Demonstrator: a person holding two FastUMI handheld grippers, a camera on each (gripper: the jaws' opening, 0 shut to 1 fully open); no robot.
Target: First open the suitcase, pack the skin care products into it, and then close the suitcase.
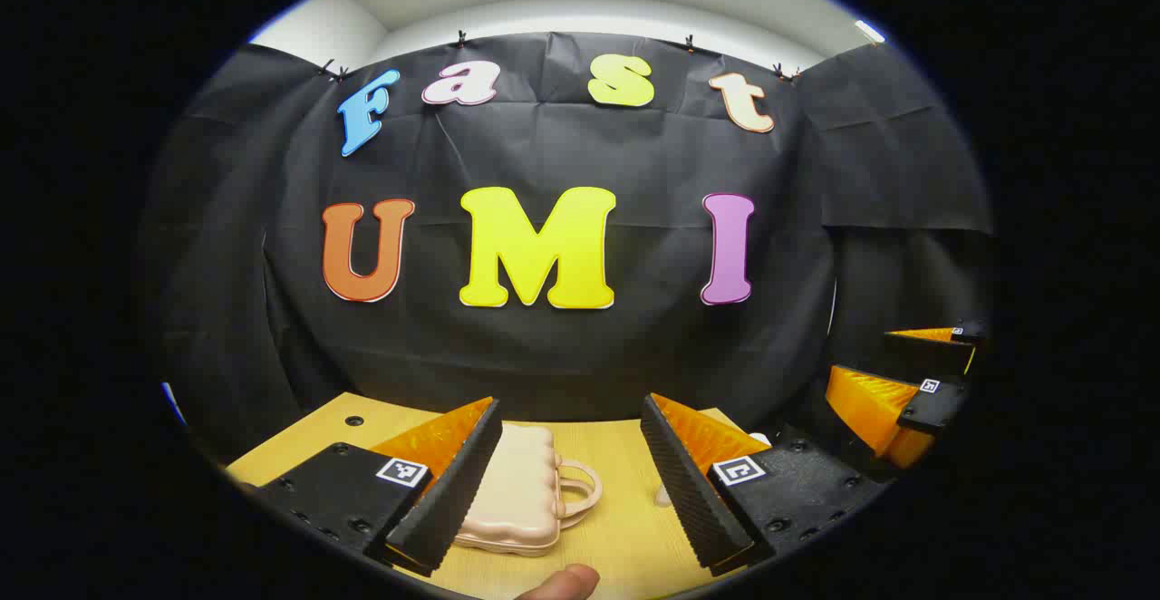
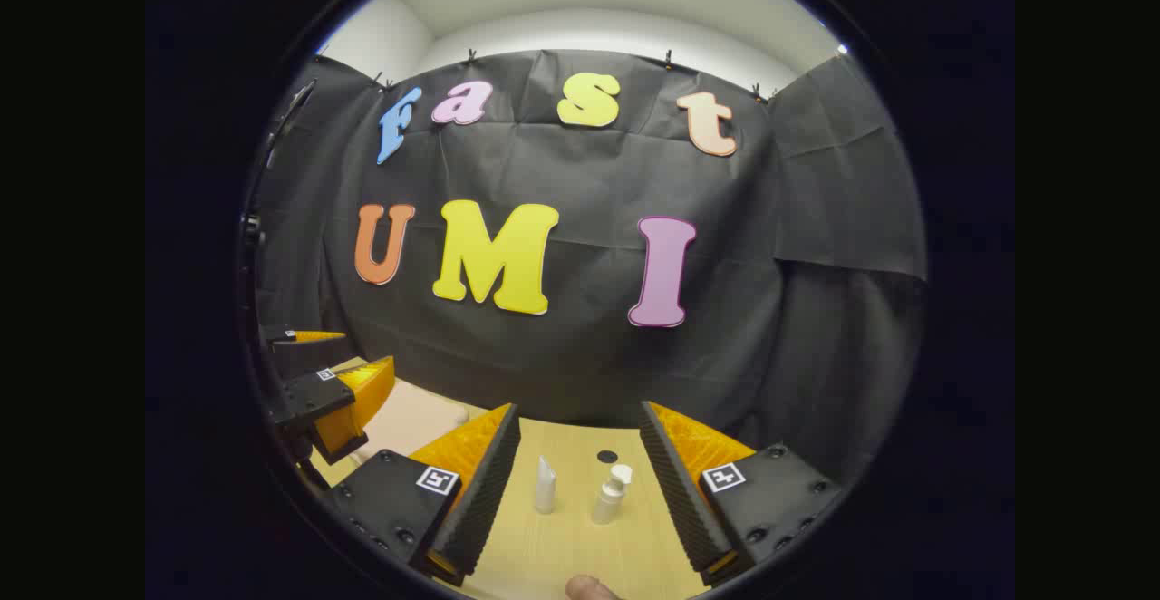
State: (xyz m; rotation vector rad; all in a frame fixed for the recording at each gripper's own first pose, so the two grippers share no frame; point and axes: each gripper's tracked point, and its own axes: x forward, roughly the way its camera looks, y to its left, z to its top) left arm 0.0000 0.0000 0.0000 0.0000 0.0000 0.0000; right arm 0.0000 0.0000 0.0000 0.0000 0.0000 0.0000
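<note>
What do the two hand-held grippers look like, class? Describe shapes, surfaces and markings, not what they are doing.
The left gripper and the right gripper look alike: two wedge-shaped fingers with ribbed inner faces, set on blocky bolted mounts. Each mount carries a small square black-and-white marker tag. No cables or sleeves are visible.

Closed suitcase (image 1: 517, 491) lies between spread fingers (image 1: 453, 482).

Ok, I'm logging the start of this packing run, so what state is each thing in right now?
Suitcase: closed, lying flat on the table, handle toward the right in the left gripper view.
Tube: upright on the table, not packed.
Pump bottle: upright beside the tube, not packed.
Left hand-held gripper: open, holding nothing.
Right hand-held gripper: open, holding nothing.
</note>
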